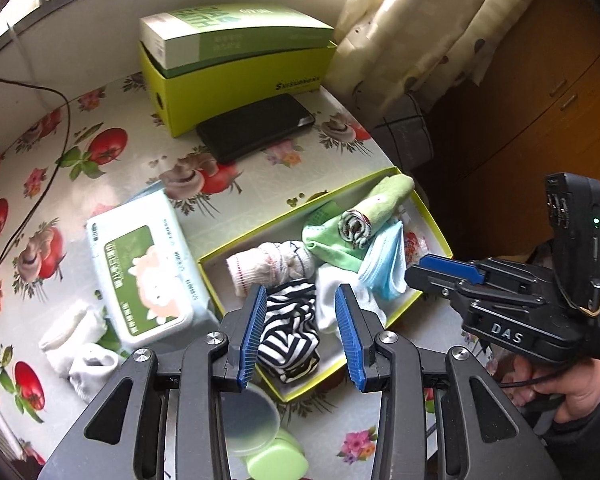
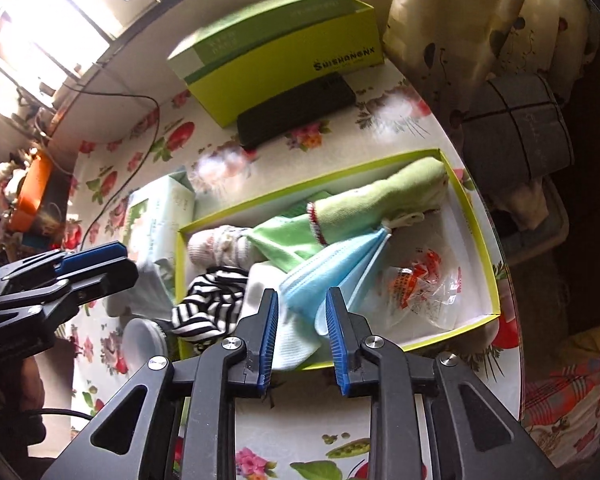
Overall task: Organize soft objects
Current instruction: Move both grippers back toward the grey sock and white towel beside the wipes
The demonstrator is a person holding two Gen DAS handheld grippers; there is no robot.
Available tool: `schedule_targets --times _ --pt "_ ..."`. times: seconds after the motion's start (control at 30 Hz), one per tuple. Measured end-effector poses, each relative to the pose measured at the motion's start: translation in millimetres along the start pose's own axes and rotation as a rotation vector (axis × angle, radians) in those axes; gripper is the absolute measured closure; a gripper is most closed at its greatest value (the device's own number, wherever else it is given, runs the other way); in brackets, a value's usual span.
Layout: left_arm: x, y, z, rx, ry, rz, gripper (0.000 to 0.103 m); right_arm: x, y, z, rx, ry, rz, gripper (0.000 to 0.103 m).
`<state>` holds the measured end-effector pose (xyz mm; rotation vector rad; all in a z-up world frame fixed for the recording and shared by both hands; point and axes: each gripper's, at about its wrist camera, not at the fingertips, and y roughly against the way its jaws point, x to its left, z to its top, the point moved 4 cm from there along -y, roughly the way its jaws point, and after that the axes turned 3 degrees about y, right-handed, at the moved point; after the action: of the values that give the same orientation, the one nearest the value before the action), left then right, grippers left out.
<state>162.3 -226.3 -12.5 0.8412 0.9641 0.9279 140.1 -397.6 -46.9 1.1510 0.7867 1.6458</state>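
Left gripper [image 1: 300,332] fingers were held wide, empty, straddling the striped sock [image 1: 290,334] at the shallow box's [image 1: 432,216] near corner, long axis running away. Right gripper [image 2: 302,338], narrower and empty, was poised over the blue mask [image 2: 328,268].

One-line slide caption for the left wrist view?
Open left tool poised over the striped sock in the yellow-rimmed box; white socks wait outside.
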Motion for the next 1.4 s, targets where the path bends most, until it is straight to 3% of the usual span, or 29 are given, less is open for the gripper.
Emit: schedule_targets --times 0.2,0.6,1.4 --pt "19.1 18.6 -7.5 -0.035 0.042 0.033 0.065 36.9 9.9 0.4 -0.01 0.086 0.017 0.069" --pt "66.1 48.0 -39.2 -0.076 0.133 0.109 0.065 103.5 4.9 -10.5 0.028 0.206 0.068 0.06" --pt "134.6 79.4 -96.5 -0.107 0.3 0.165 0.065 188.3 -7.5 -34.9 0.116 0.382 0.114 0.059"
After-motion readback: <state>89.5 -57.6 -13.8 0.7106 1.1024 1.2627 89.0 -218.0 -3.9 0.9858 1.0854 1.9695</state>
